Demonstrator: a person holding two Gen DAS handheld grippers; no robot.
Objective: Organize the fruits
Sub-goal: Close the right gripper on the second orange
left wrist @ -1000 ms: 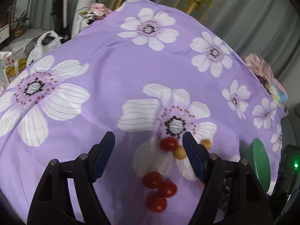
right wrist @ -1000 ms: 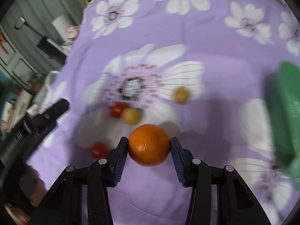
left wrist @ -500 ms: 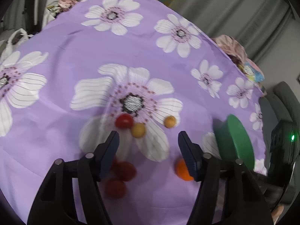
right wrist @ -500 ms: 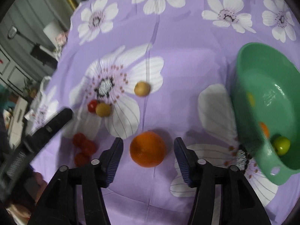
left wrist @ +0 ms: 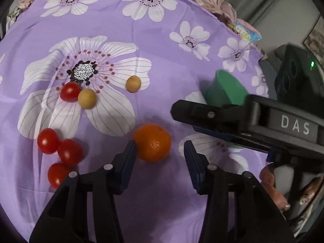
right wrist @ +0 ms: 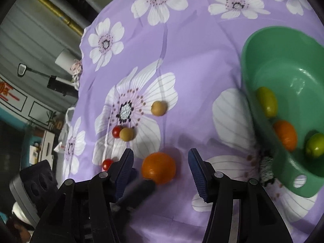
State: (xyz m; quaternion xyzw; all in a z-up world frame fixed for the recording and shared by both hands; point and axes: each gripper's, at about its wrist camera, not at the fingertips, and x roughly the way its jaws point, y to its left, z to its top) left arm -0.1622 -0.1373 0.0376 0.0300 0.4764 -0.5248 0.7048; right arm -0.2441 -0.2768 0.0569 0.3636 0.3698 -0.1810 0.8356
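Left wrist view: rides the left gripper (left wrist: pixel 160 156), looks steeply down and forward, close to the orange (left wrist: pixel 152 142), with the green bowl (left wrist: pixel 224 92) beyond at right.
Right wrist view: rides the right gripper (right wrist: pixel 161 163), also tilted steeply down, close to the orange (right wrist: pixel 158 167), bowl (right wrist: pixel 261 64) at right.
Shared: orange, bowl, purple floral cloth (left wrist: pixel 113 20) around the orange.

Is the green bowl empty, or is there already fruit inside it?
Not empty. The right wrist view shows the green bowl holding a yellow fruit, a small orange and a green fruit.
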